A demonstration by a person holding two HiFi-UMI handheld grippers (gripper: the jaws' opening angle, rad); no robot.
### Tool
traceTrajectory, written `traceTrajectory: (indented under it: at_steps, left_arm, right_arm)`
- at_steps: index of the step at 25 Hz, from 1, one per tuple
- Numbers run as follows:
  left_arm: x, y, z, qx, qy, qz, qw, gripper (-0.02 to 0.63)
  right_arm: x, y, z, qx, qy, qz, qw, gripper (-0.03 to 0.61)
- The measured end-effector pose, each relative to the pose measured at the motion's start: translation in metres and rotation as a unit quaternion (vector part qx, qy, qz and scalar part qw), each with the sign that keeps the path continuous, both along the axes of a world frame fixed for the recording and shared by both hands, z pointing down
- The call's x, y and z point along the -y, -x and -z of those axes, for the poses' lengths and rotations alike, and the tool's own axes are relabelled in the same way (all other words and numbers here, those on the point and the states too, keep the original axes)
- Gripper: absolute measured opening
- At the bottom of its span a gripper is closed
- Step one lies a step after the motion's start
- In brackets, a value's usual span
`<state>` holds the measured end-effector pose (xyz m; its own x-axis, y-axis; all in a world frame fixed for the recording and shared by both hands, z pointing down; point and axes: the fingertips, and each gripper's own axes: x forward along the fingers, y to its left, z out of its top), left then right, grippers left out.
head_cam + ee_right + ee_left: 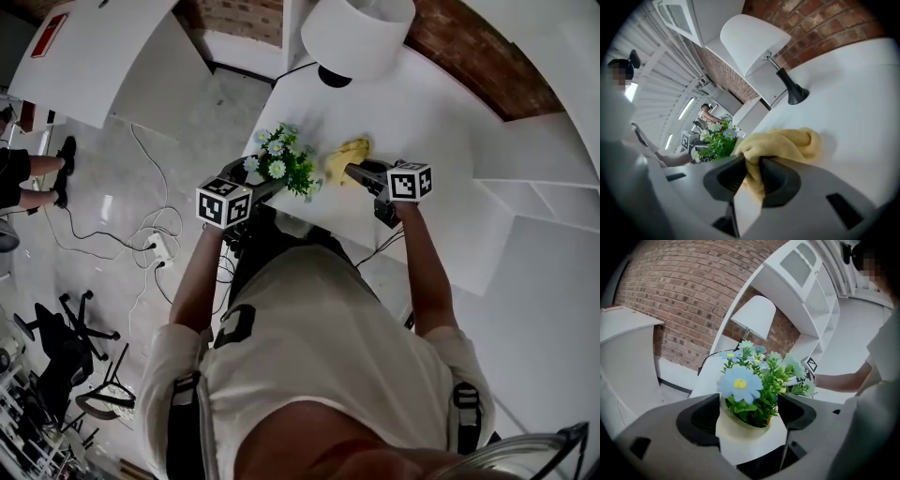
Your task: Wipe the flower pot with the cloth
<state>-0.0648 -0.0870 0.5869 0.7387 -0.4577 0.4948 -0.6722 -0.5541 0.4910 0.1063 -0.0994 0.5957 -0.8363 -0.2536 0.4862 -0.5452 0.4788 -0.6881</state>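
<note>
A small cream flower pot (740,430) with blue and white artificial flowers (284,159) sits clamped between the jaws of my left gripper (747,416), held above the white table's near edge. In the head view the left gripper (258,186) is at the plant's left side. My right gripper (751,176) is shut on a yellow cloth (780,143), which bunches out past the jaws. In the head view the cloth (348,157) hangs just right of the flowers, with the right gripper (361,172) behind it. The flowers (715,139) show to the left in the right gripper view.
A white table lamp (356,33) with a black base (794,93) stands at the back of the white table (427,112). White shelving (539,202) is to the right. Cables and a power strip (159,246) lie on the floor at left, near a black stand (70,328).
</note>
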Motion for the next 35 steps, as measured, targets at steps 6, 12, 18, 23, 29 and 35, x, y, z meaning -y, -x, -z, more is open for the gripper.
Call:
traceTrajectory:
  at_steps: [6, 12, 18, 23, 29, 35]
  left_arm:
    - [0.002, -0.010, -0.002, -0.014, 0.005, -0.031, 0.9994, 0.370]
    - [0.005, -0.014, -0.002, -0.015, 0.000, -0.081, 0.9966, 0.370]
    - [0.007, -0.019, 0.002, -0.008, -0.006, -0.108, 0.9941, 0.370]
    - [0.003, 0.002, 0.006, 0.022, -0.021, -0.073, 0.9969, 0.370]
    - [-0.022, 0.017, 0.003, -0.007, 0.011, 0.011, 0.9998, 0.370]
    - [-0.017, 0.010, -0.009, 0.001, 0.001, 0.009, 1.0000, 0.275]
  right_arm:
    - [-0.014, 0.075, -0.012, 0.027, -0.006, 0.085, 0.996, 0.087]
    - [-0.070, 0.101, -0.016, 0.051, 0.039, 0.165, 0.984, 0.086]
    - [-0.101, 0.106, -0.027, 0.034, 0.060, 0.168, 0.983, 0.087]
    - [-0.054, 0.061, -0.009, 0.058, 0.046, 0.060, 0.995, 0.087]
    - [0.008, 0.049, 0.017, 0.076, 0.003, -0.023, 0.997, 0.087]
    - [-0.014, 0.086, -0.004, 0.062, 0.028, 0.037, 0.997, 0.086]
